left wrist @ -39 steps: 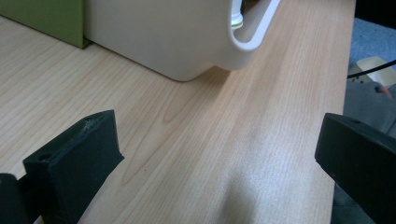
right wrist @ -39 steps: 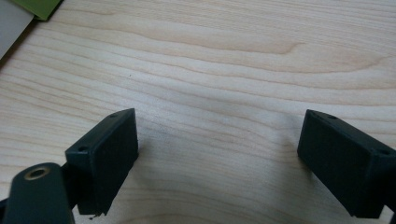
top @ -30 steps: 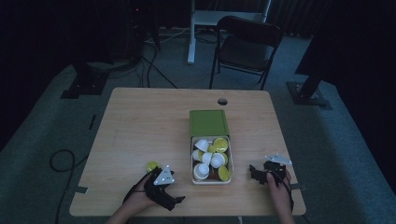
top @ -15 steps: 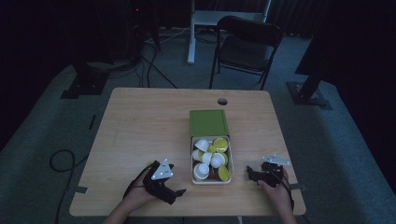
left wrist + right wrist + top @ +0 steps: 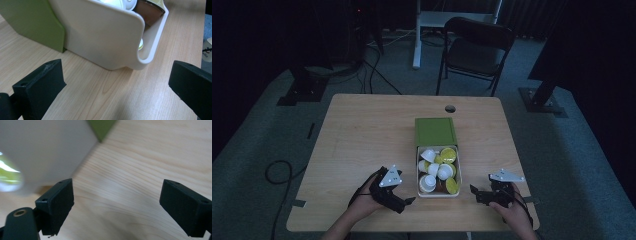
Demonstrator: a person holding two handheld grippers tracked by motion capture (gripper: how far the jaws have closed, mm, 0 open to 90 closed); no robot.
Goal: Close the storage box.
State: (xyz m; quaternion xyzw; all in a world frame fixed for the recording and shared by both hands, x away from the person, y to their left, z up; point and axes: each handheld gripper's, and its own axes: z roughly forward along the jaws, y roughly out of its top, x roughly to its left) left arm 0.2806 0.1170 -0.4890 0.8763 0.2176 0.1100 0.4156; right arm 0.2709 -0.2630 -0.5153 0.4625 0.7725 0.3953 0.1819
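both my tools gape wide, left tool [image 5: 408,201] at the tray's [image 5: 100,37] nine o'clock; stiff, smooth plastic, light: i'd pinch its rim.

From above we look forward and down on the counter [image 5: 362,130]. Both gripper views sit very near the white tray [image 5: 105,32], facing its opposite sides.

The white tray [image 5: 418,172] full of cups [image 5: 438,170] sits between my claws; bare table [image 5: 362,135] lies open all around.
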